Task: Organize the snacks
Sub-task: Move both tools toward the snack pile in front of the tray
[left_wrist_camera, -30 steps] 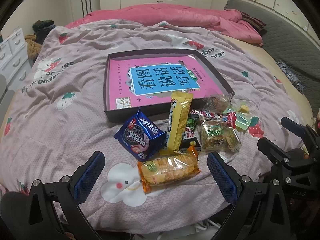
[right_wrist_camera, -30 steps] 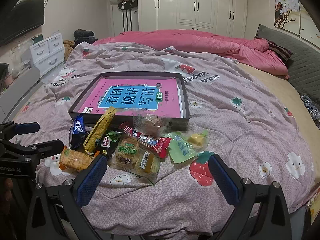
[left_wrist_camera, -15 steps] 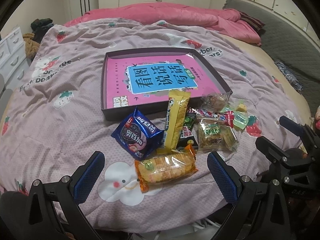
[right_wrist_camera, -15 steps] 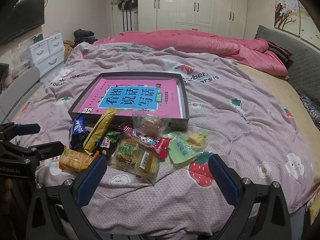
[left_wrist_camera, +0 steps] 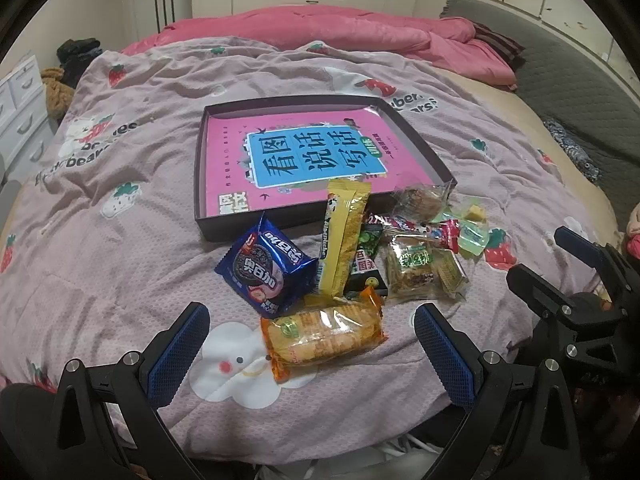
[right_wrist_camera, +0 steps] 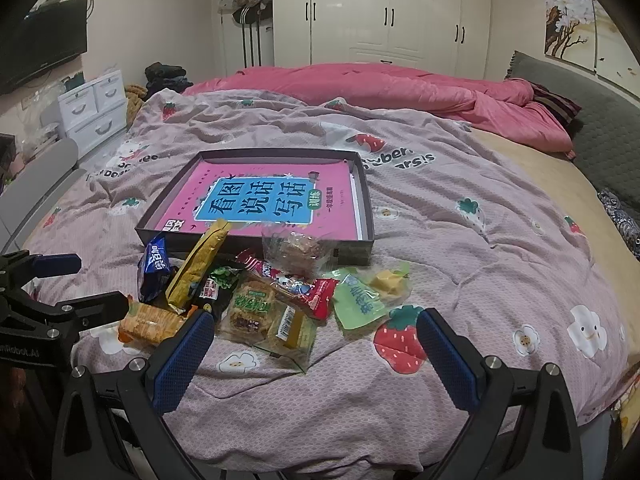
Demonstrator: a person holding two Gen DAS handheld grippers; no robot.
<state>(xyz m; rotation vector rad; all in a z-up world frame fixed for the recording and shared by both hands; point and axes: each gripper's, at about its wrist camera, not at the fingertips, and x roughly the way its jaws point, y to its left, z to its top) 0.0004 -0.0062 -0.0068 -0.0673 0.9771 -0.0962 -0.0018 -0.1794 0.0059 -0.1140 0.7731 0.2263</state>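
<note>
Left gripper (left_wrist_camera: 310, 354): I see its jaws spread wide with nothing between them, hovering low over the near edge of the quilt; the orange cracker pack lies on the quilt in the gap between its blue pads (left_wrist_camera: 178, 354).
Right gripper (right_wrist_camera: 314, 354): released as well, fingers far apart and empty, poised just short of the snack heap.
Quilt (right_wrist_camera: 460, 240): mauve, printed with strawberries and clouds, and it carries everything I am working with.
Box (left_wrist_camera: 202, 168): a shallow dark tray lying flat on the quilt beyond the snacks, with a pink book (left_wrist_camera: 316, 156) bearing a blue label inside it.
Orange cracker pack (left_wrist_camera: 324, 334): nearest to my left side, lying flat by a cloud print.
Blue cookie pack (left_wrist_camera: 266, 268): just behind the orange one, to its left, close to the box's front wall.
Yellow wafer bar (left_wrist_camera: 342, 236): its far end is propped on the box's front rim, and its near end rests among the heap.
Clear pastry packs (right_wrist_camera: 266, 314): in front of my right side, overlapping a dark green packet (left_wrist_camera: 366, 258).
Red candy wrapper (right_wrist_camera: 296, 284): lies across the middle of the heap.
Green pouch (right_wrist_camera: 358, 298): at the heap's right edge, touching a strawberry print.
Pink duvet (right_wrist_camera: 380, 88): bunched at the far end of the bed.
</note>
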